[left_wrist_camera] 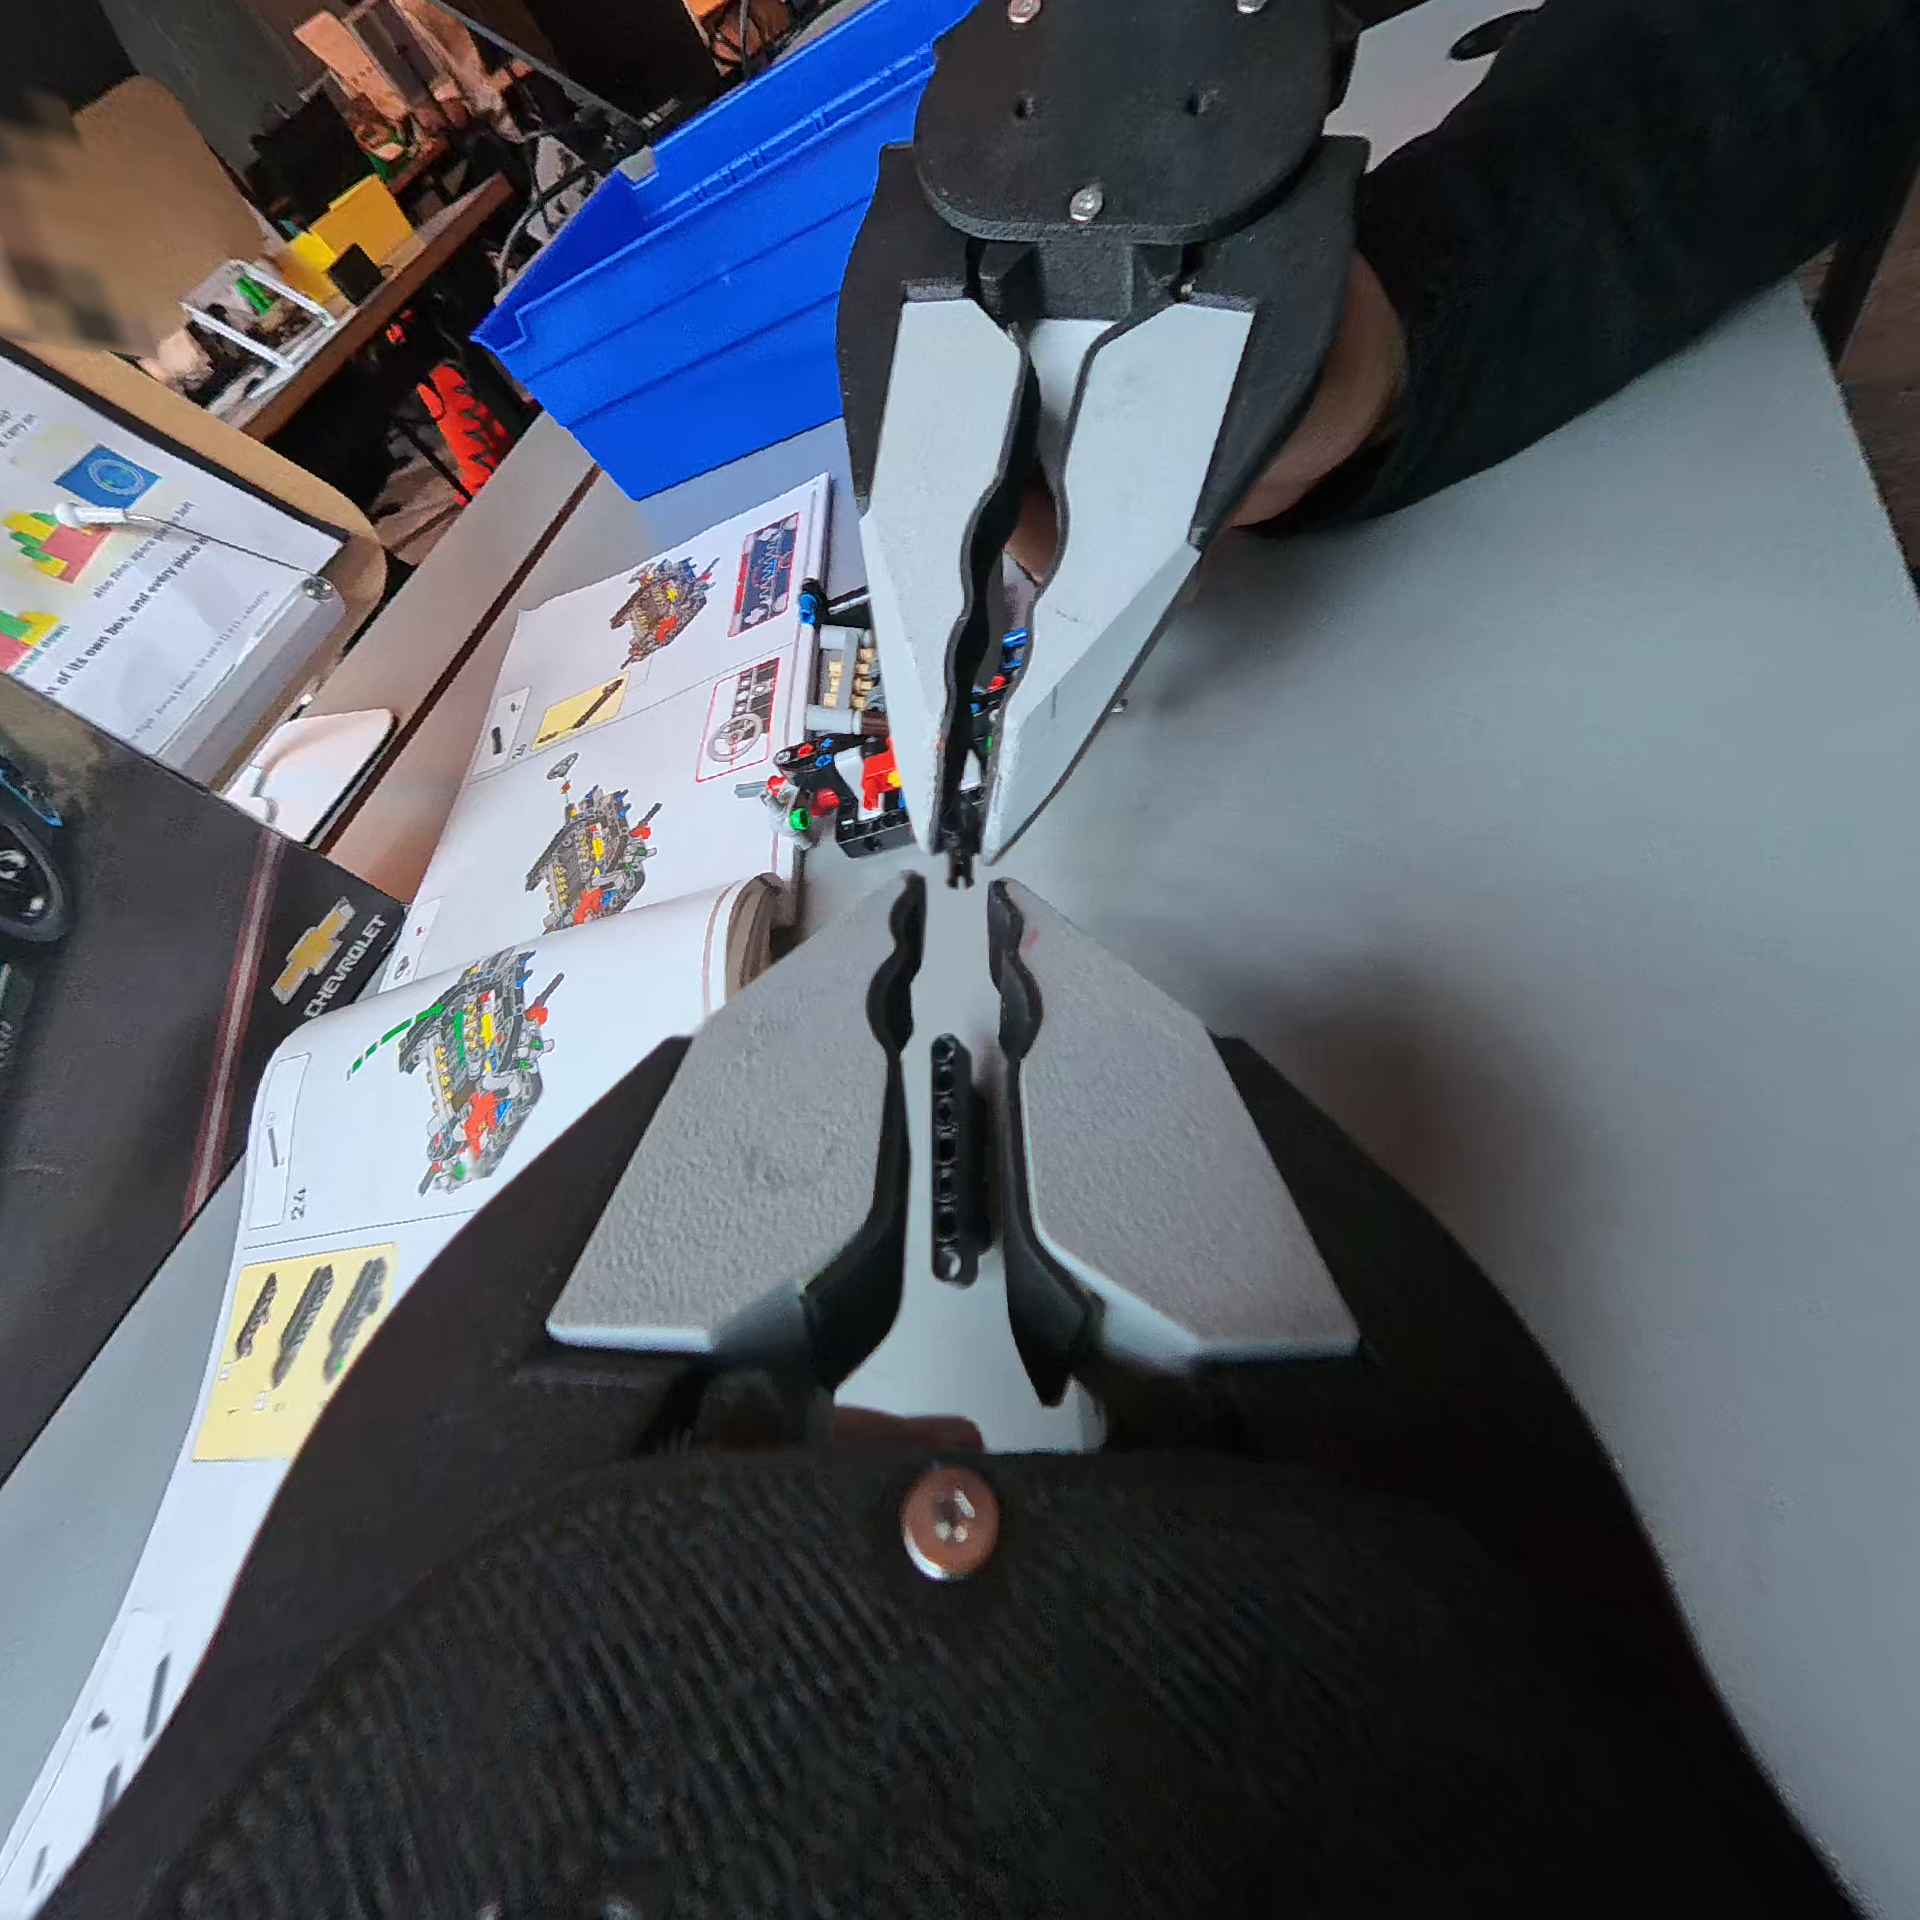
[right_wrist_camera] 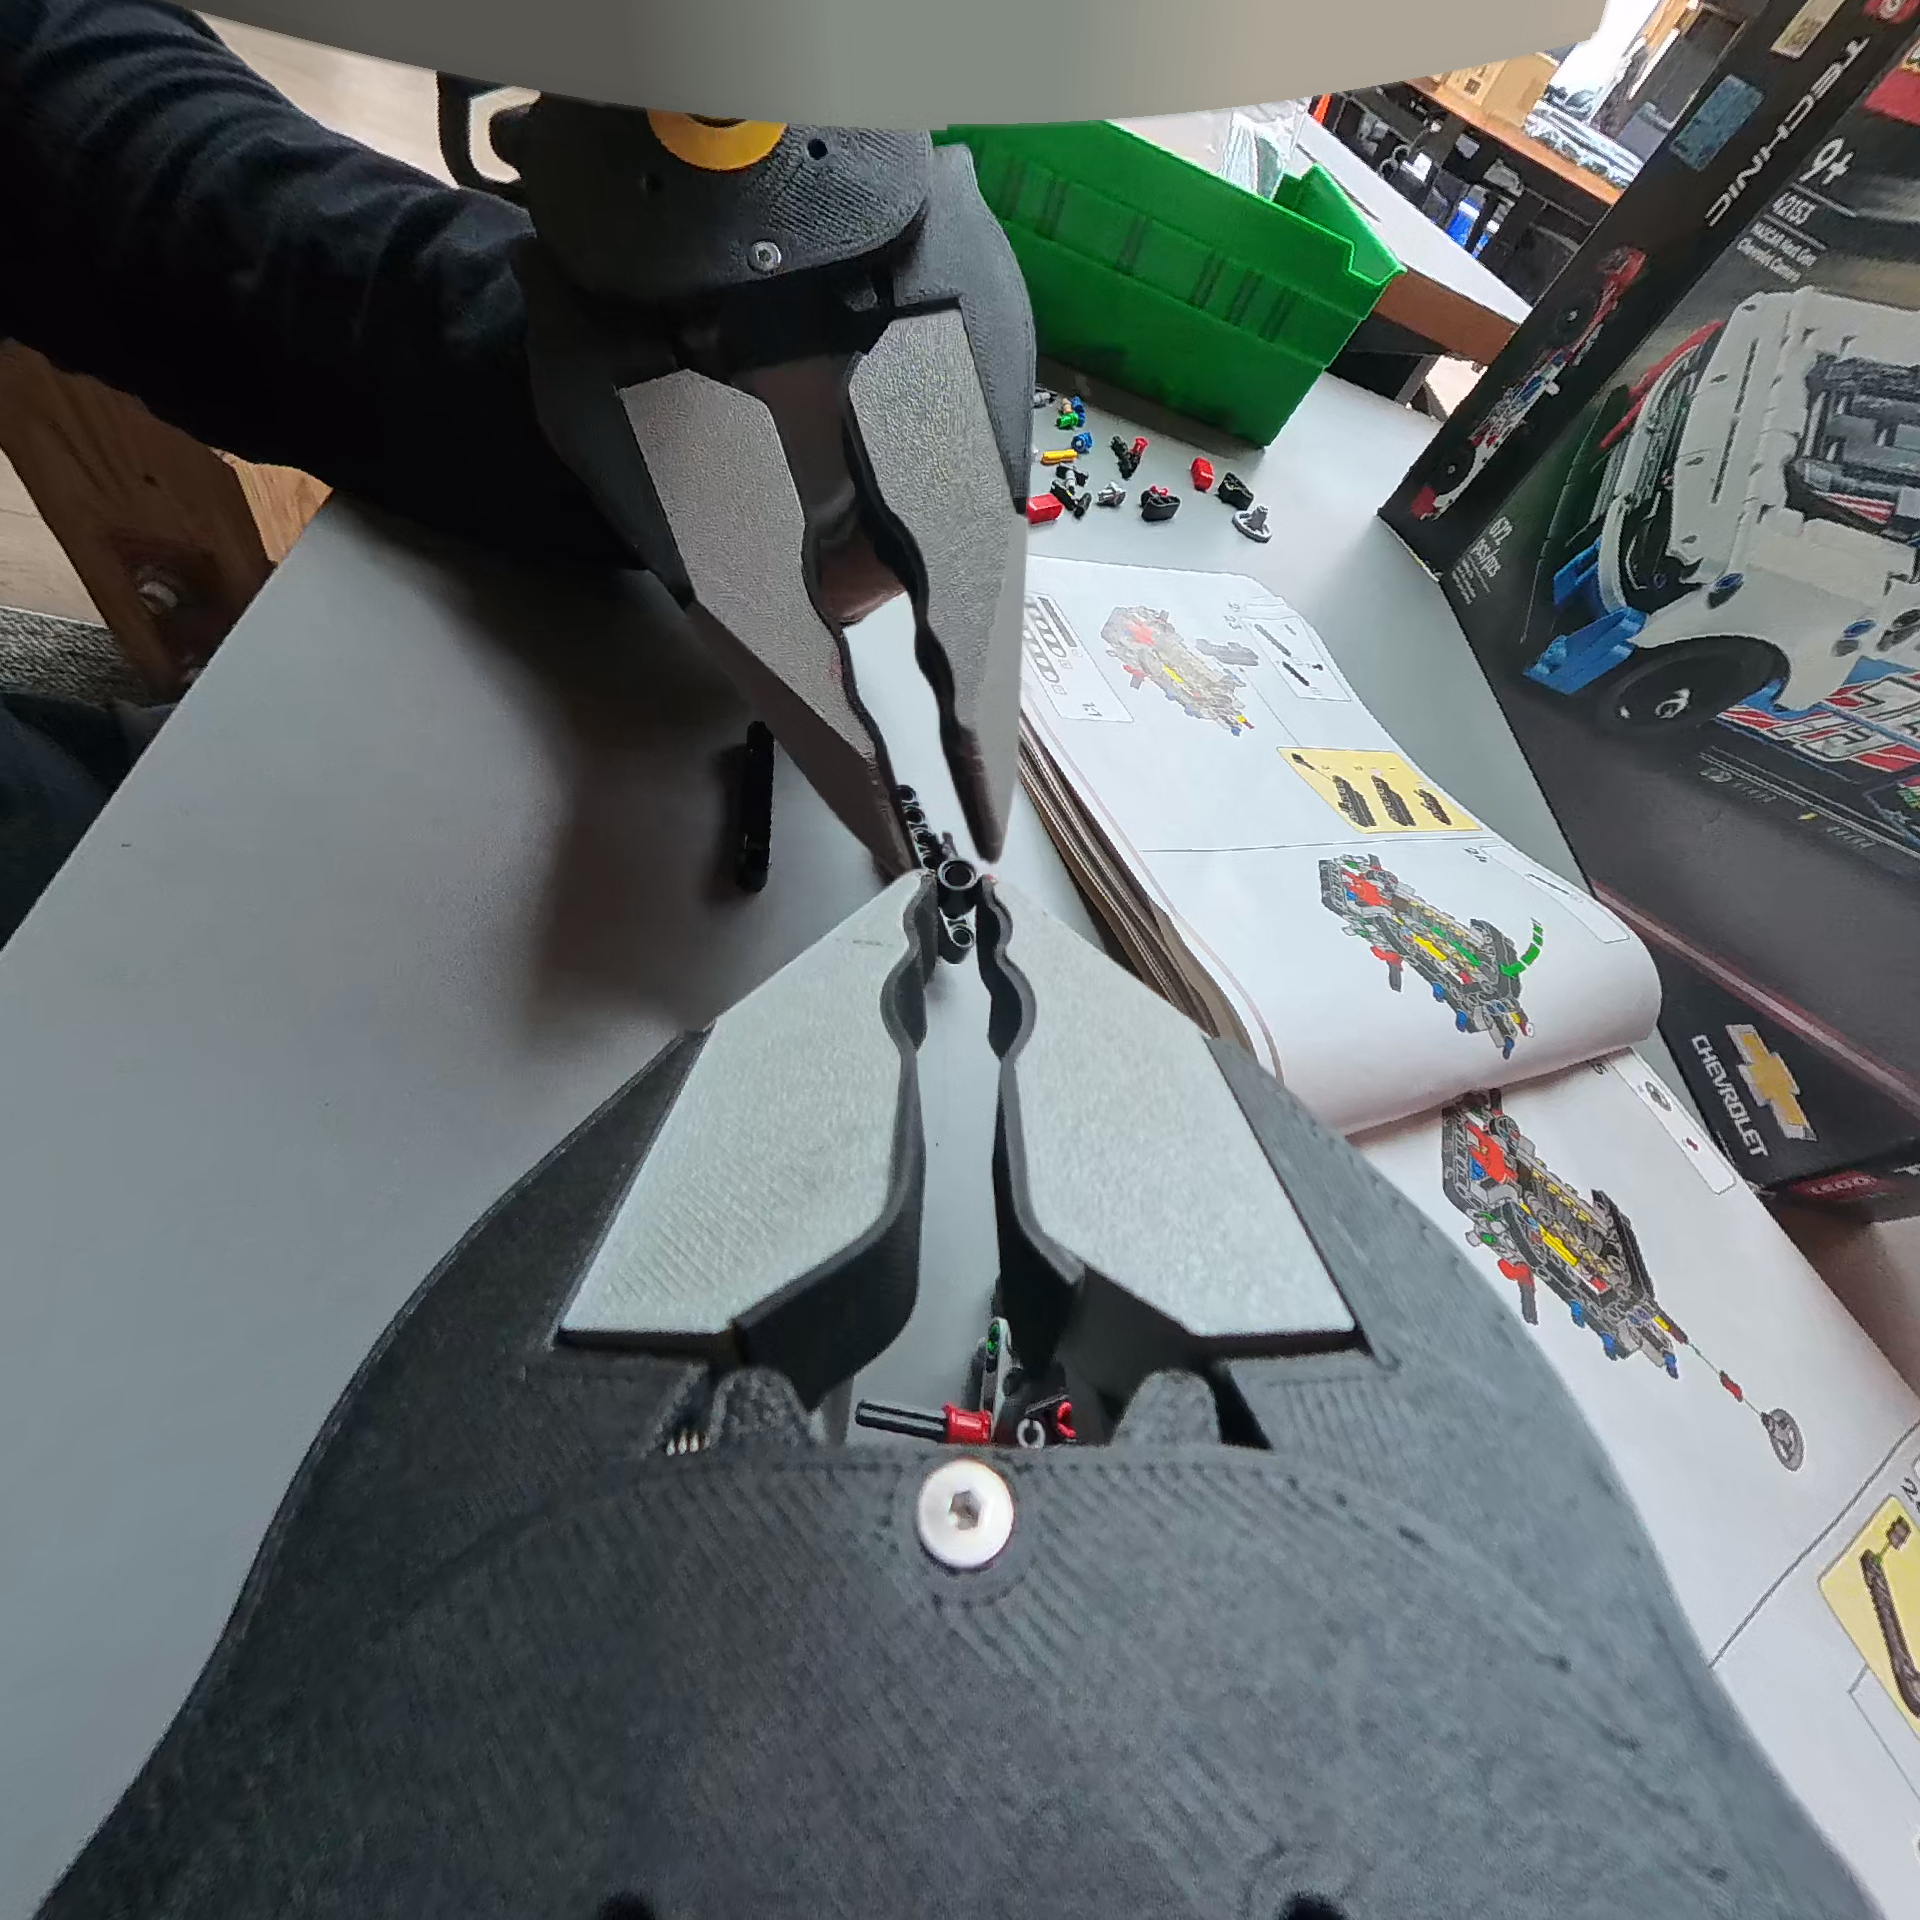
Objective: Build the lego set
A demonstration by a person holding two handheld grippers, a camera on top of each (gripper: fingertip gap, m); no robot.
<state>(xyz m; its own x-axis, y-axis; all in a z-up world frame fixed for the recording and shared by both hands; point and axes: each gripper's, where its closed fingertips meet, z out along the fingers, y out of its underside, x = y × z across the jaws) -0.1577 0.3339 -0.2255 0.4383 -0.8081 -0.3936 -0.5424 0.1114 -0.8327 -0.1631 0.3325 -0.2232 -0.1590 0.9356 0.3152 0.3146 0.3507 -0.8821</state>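
My right gripper (right_wrist_camera: 958, 902) is shut on a small black pin connector (right_wrist_camera: 958, 906), held at its fingertips. In the left wrist view it comes in from the top (left_wrist_camera: 958, 854) with the pin (left_wrist_camera: 958, 871) sticking out. My left gripper (left_wrist_camera: 956, 896) faces it tip to tip, its jaws a narrow gap apart and empty. A black holed beam (left_wrist_camera: 951, 1153) lies on the grey table (left_wrist_camera: 1455, 935) under that gap, and its end shows by the left fingertips (right_wrist_camera: 920, 821). A second black beam (right_wrist_camera: 748, 810) lies beside it. The partly built model (left_wrist_camera: 847, 748) stands behind the right gripper.
The open instruction booklet (right_wrist_camera: 1351, 831) lies along the table, with the set's box (right_wrist_camera: 1714, 520) beyond it. Loose small pieces (right_wrist_camera: 1132, 478) lie near a green bin (right_wrist_camera: 1174, 260). A blue bin (left_wrist_camera: 727, 281) stands at the far end. Dark sleeves hold both grippers. The tips of both grippers are at nearly the same place.
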